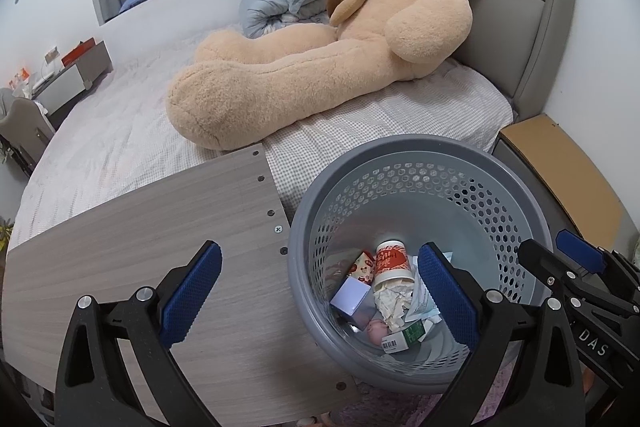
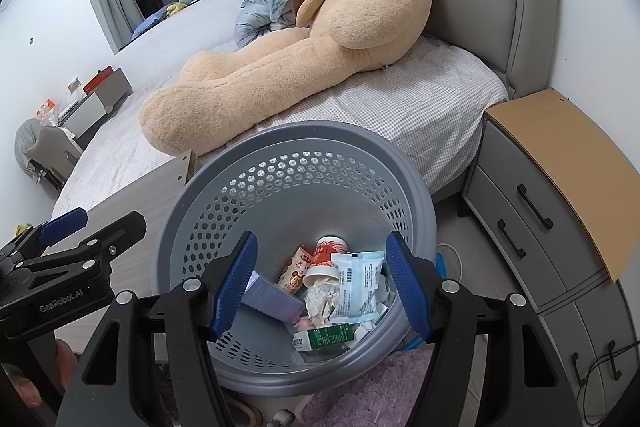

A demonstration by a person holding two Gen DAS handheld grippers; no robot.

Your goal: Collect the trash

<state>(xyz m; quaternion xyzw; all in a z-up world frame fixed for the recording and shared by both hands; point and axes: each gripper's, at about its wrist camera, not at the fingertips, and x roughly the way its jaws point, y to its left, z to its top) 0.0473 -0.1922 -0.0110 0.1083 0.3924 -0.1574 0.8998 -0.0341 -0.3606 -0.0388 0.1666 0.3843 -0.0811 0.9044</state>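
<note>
The floor under the grey perforated basket (image 2: 280, 179) was mostly hidden, and only a bit of a pink fluffy rug (image 2: 384, 379) showed at its near side. Inside the basket lay the collected trash: a red and white paper cup (image 2: 326, 259) on its side, a crumpled tissue (image 2: 322, 301) below the cup, a pale sealed packet (image 2: 358, 283), a lilac box (image 2: 276, 297) and a green and white carton (image 2: 324, 337); a small pinkish thing under them was too covered to name. The right claw (image 2: 320, 287) hung above the basket opening with its jaws wide and nothing between them. The left claw (image 1: 320, 301) also stood wide and empty, one finger over the wooden worktop (image 1: 160, 247) left of the basket, the other over the basket. Behind the basket a large teddy bear (image 1: 320, 67) lay on the bed (image 1: 120, 131).
</note>
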